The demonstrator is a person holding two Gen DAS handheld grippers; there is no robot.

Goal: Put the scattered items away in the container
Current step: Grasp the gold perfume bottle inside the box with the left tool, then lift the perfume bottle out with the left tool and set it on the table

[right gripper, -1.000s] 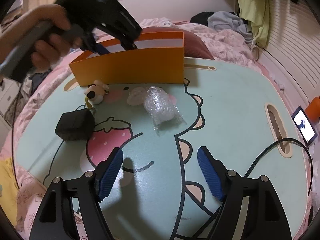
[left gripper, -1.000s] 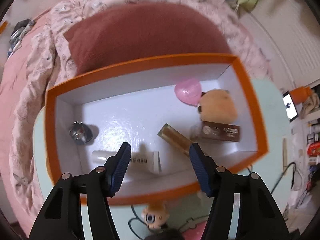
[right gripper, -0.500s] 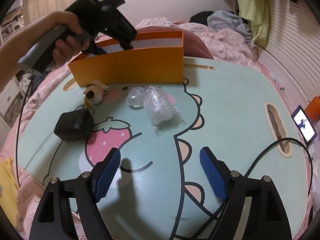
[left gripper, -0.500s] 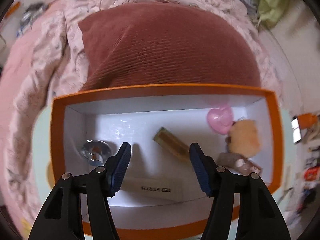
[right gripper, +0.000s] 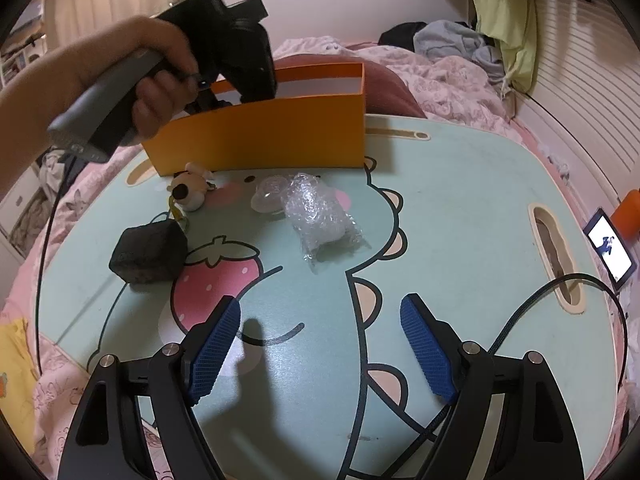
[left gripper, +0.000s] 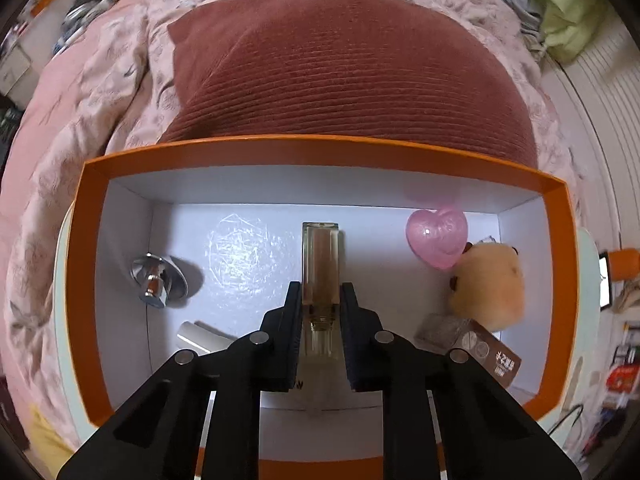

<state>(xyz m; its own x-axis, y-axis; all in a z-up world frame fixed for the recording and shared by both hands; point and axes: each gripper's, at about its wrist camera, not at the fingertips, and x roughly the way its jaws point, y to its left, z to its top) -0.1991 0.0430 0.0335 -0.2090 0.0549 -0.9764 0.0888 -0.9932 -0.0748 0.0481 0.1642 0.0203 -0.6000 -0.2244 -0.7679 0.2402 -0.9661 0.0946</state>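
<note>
Pointing steeply down into the orange box, the left gripper has its jaws clamped on a slim clear glass bottle with amber liquid, the pads pressing both of its long sides near the neck while the bottle's far end reaches toward the box's back wall. Around it on the white floor of the box lie a shiny metal knob at the left, a white tube partly hidden behind the left finger, a pink heart near the back right corner, a tan plush toy touching the heart, and a brown packet just in front of the plush. A dusty-red cushion lies beyond the box on pink bedding. In the right wrist view, the right gripper hovers with its blue-padded jaws spread wide and nothing between them, above a mint-green lap table printed with a cartoon dinosaur and a strawberry. On that table, in front of the box's near wall, sit a small cow plush, a black block, a clear round lid-like piece and, touching it, a bubble-wrap bundle. A hand holds the left gripper's handle over the box's left end.
</note>
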